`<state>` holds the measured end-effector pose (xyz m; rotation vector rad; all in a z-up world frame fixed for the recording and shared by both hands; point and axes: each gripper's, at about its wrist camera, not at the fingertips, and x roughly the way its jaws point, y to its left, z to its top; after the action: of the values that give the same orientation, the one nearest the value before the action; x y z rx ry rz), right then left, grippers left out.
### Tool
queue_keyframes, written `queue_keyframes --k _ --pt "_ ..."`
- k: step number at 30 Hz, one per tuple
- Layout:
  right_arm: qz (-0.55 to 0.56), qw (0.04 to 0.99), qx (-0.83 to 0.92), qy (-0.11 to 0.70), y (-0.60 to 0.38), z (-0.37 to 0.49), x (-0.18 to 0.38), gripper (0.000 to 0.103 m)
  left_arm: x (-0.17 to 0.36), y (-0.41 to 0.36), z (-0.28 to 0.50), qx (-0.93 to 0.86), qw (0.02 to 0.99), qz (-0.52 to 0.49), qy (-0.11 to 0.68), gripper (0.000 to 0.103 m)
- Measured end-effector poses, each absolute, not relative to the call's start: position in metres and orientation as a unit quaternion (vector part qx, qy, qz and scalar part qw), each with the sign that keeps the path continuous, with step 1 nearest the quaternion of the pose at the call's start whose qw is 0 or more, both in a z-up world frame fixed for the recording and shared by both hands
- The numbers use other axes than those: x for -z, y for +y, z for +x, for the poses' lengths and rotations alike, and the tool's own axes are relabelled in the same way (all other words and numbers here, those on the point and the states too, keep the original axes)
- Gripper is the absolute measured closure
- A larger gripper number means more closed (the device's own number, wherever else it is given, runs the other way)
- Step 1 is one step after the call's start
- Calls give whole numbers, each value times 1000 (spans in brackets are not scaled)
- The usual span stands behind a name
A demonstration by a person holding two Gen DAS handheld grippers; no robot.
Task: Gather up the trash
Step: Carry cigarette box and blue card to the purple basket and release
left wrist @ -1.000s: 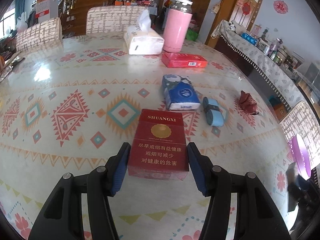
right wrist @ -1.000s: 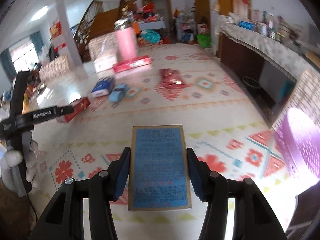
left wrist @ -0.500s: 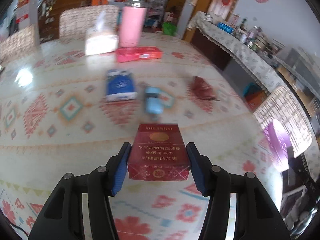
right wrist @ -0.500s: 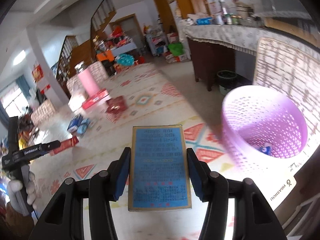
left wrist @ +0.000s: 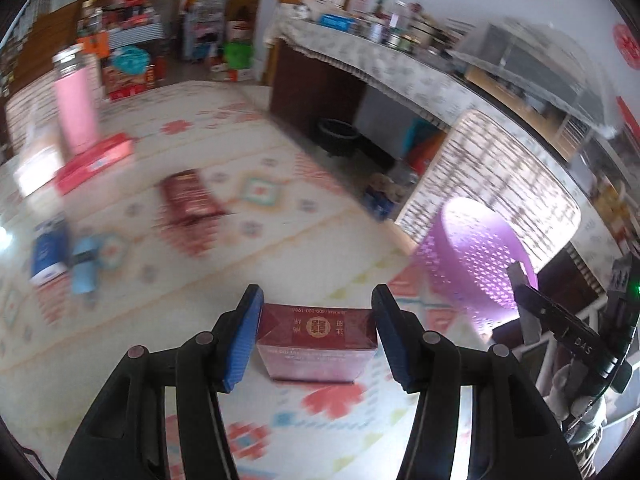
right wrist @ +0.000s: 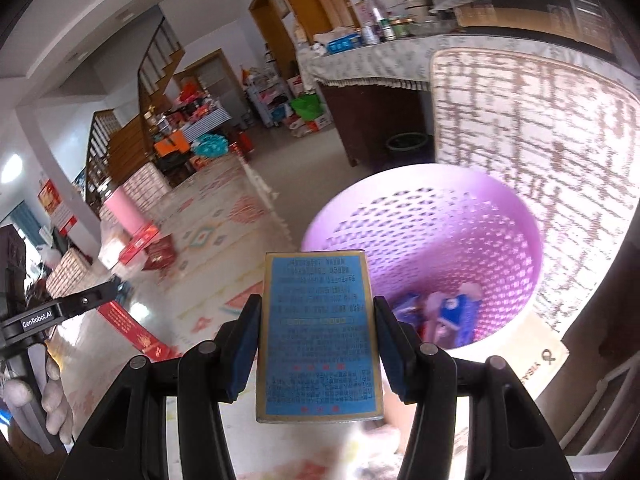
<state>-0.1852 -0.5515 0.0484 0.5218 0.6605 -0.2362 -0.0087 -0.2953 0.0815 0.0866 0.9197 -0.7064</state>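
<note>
My left gripper (left wrist: 317, 308) is shut on a dark red cigarette box (left wrist: 316, 340), held just above the patterned tablecloth (left wrist: 248, 264) near the table's right edge. The box's top end faces the camera. A purple perforated basket (left wrist: 480, 264) stands off the edge to the right. My right gripper (right wrist: 318, 304) is shut on a flat box with a blue printed face (right wrist: 318, 340), held upright beside the near rim of the basket (right wrist: 516, 216). Several wrappers (right wrist: 444, 312) lie in the basket's bottom. At the left of the right wrist view is the left gripper (right wrist: 80, 300) with its red box (right wrist: 132, 332).
On the table lie a dark red crumpled pack (left wrist: 188, 200), a blue tissue pack (left wrist: 48, 254), a light blue roll (left wrist: 86, 266), a flat red box (left wrist: 96, 162) and a pink flask (left wrist: 76, 112). A woven chair back (left wrist: 488, 184) stands behind the basket. A cloth-covered sideboard (left wrist: 400, 68) runs along the wall.
Both grippers have swung right toward the purple basket. The red box has risen off the table and tipped its top end toward the camera. The basket now fills the right wrist view.
</note>
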Motion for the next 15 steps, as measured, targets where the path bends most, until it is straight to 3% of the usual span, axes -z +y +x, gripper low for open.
queue_keyframes --k 15 --pt "268 906 134 299 -604 -194 -48 44 -110 -353 -15 376 824 45 422 48"
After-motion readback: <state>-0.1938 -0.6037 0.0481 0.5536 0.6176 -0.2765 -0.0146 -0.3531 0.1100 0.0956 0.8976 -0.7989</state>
